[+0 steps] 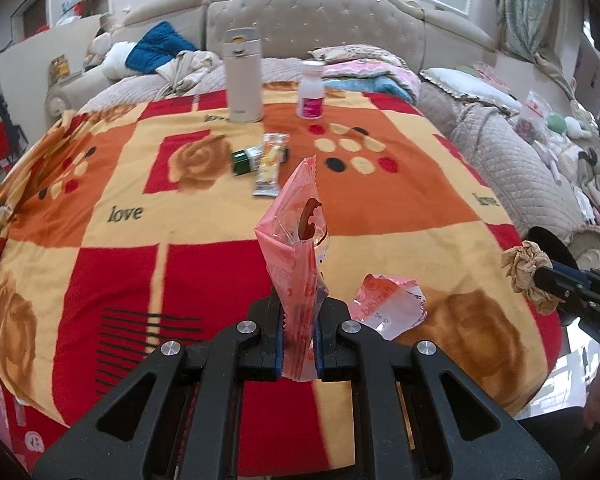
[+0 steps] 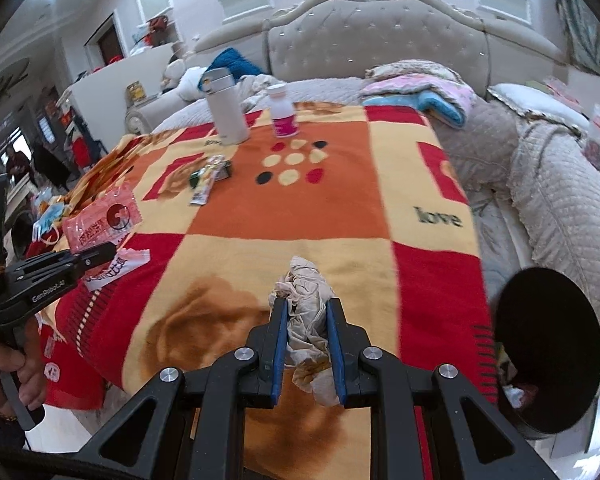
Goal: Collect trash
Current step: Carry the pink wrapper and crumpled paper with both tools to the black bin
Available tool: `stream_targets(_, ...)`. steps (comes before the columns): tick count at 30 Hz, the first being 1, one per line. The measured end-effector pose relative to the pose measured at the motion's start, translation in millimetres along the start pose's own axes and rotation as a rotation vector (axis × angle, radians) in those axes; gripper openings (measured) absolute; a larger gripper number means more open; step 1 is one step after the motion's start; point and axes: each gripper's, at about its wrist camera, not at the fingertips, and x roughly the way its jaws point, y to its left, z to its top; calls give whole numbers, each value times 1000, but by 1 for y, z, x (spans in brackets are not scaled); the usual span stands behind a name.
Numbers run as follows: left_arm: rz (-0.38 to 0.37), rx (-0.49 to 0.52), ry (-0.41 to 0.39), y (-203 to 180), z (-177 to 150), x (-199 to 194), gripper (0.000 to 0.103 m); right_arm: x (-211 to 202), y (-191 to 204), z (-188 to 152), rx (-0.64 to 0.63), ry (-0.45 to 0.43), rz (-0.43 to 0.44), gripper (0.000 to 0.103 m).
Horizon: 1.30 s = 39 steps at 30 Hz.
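My left gripper (image 1: 299,312) is shut on a pink snack wrapper (image 1: 300,236) and holds it upright above the blanket; it also shows in the right wrist view (image 2: 104,220). My right gripper (image 2: 308,304) is shut on a crumpled beige tissue (image 2: 306,300), which also shows at the right edge of the left wrist view (image 1: 528,272). A torn pink wrapper piece (image 1: 388,306) lies on the blanket just right of my left gripper. A silver snack wrapper (image 1: 269,166) lies across a green packet (image 1: 244,160) farther back. A black round trash bin (image 2: 548,344) stands off the bed's right side.
A red, orange and yellow blanket (image 1: 140,216) covers the bed. A white thermos (image 1: 243,76) and a white pill bottle (image 1: 311,90) stand at its far end. Pillows and clothes lie by the tufted headboard (image 1: 312,20). A quilted sofa (image 2: 560,200) stands at the right.
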Motion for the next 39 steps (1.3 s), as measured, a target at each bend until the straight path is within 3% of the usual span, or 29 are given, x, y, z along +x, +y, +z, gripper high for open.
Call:
stream_targets(11,-122,132,31,-109,6,21,8,-40,-92,-36,135,-26,-93,18)
stream_targets(14,-182,178,43,-148,6,30,8,-52,-124,-48,194,-31,-126,18)
stream_targets(22,-429,335,26,-250,12,46,8,-62,-198,-64,312,-26,-215,18)
stream_targets(25,-467,355,47,-271,14,62,8,-59,-216,-66,358,-49,-248,18)
stream_targets(32,-534,381,83,-299,14,91,8,-47,-229,-83,459,-237,-341,18)
stream_targets(39,-575,381,136,-325,12,112,9,-36,-240,-77,444,-233,-393,18)
